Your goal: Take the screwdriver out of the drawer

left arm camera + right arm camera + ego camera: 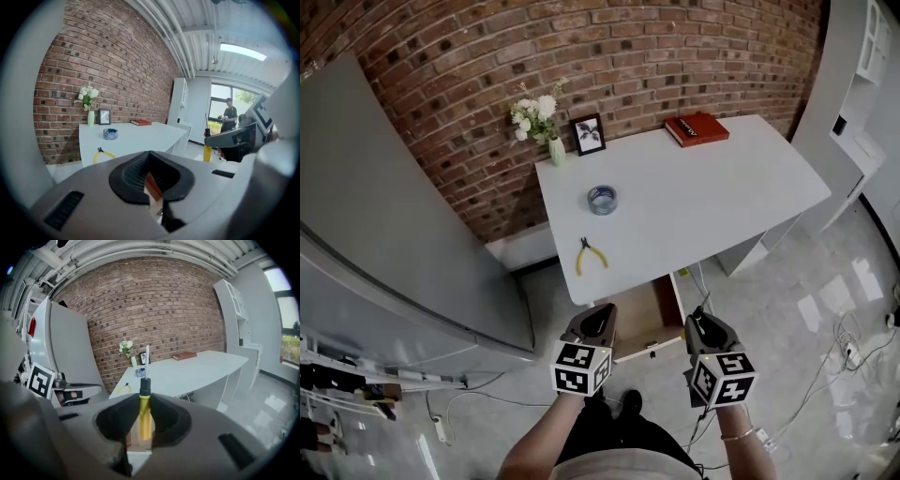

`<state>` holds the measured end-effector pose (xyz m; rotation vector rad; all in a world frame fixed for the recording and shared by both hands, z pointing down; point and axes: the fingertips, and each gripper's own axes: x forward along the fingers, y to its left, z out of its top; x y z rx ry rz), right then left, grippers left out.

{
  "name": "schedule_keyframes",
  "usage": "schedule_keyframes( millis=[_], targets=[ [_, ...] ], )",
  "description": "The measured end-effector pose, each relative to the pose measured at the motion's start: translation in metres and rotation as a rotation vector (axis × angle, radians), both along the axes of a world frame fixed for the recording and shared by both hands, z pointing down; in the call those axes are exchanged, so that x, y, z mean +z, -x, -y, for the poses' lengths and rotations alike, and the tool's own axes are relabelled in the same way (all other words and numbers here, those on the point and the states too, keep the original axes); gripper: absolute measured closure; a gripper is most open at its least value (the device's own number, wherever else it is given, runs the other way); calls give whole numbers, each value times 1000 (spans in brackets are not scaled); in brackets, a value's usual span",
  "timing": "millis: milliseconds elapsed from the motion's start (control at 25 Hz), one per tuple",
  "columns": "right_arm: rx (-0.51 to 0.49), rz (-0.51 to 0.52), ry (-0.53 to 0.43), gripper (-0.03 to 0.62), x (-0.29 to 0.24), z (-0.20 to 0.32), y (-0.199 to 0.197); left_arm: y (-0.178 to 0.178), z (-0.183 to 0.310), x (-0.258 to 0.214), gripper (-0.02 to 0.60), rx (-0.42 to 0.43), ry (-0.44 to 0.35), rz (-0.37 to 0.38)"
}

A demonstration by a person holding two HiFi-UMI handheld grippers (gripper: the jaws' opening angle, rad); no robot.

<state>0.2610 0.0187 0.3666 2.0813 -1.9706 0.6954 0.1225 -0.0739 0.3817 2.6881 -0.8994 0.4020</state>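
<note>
The screwdriver has a yellow handle, a black collar and a metal shaft. It stands between the jaws of my right gripper, which is shut on the handle with the shaft pointing ahead towards the desk. In the head view, my right gripper hovers just right of the open wooden drawer under the desk's front edge. My left gripper sits at the drawer's left front corner. Its jaws look closed, with nothing between them, and only a sliver of the drawer's wood shows through.
The white desk carries yellow-handled pliers, a tape roll, a flower vase, a picture frame and a red book. A grey cabinet stands at the left. Cables lie on the floor.
</note>
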Motion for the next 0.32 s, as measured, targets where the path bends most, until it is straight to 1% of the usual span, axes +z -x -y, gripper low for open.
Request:
schedule_keyframes(
  millis=[320],
  targets=[
    [-7,-9,-7,517,-3,1,0,2,1,-2,591,-10,-5,6]
  ],
)
